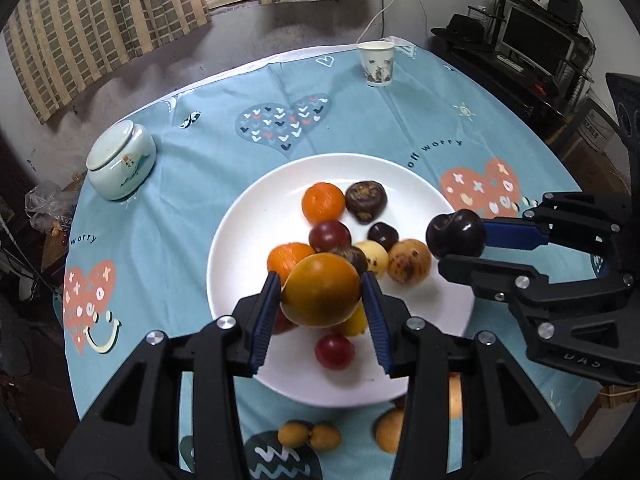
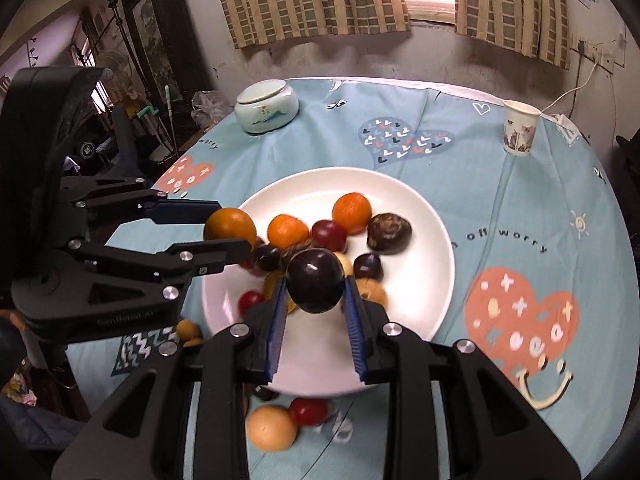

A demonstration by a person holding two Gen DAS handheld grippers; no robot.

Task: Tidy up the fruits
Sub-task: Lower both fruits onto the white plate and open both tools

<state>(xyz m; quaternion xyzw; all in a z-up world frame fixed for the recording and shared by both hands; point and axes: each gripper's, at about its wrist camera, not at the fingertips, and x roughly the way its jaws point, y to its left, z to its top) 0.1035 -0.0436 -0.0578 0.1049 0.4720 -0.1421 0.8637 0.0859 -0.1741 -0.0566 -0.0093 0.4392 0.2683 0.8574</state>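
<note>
My left gripper (image 1: 320, 286) is shut on an orange-yellow round fruit (image 1: 320, 290), held above the near part of the white plate (image 1: 248, 216). The same fruit (image 2: 230, 226) shows in the right wrist view between the left gripper's (image 2: 224, 228) fingers. My right gripper (image 2: 316, 286) is shut on a dark purple plum (image 2: 316, 286), also above the plate (image 2: 424, 292); from the left wrist view the plum (image 1: 456, 238) hangs over the plate's right rim, in the right gripper (image 1: 454, 240). Several fruits lie on the plate: oranges (image 1: 323, 201), a brown mangosteen-like fruit (image 1: 366, 198), red plums and yellow-brown ones.
Loose fruits lie on the blue heart-print tablecloth in front of the plate: small yellow ones (image 1: 310, 434), a pale orange one (image 2: 270, 428) and a red one (image 2: 308, 410). A lidded ceramic jar (image 1: 120, 162) stands at the left, a paper cup (image 1: 376, 63) at the far edge.
</note>
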